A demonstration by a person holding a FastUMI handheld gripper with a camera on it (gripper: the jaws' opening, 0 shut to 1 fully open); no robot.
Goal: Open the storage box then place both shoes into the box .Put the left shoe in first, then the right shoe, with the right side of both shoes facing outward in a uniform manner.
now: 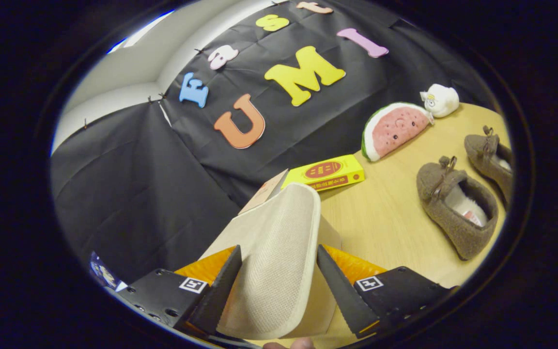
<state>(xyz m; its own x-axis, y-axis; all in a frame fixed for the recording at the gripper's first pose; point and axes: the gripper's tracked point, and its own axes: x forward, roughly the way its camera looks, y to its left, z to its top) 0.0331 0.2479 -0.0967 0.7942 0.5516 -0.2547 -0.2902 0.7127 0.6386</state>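
Observation:
My gripper holds the beige woven lid flap of the storage box. The flap runs up between the two fingers, and both fingers press against its edges. The flap is raised and tilted, and it hides most of the box beneath it. Two brown fuzzy shoes with bows lie on the wooden table, off to the right of the fingers. The nearer shoe shows its pale lining, and the farther shoe lies beyond it.
A yellow carton lies just beyond the box. Behind it a watermelon plush leans on the black cloth wall, with a small white plush to its right. A person's fingertip shows below the flap.

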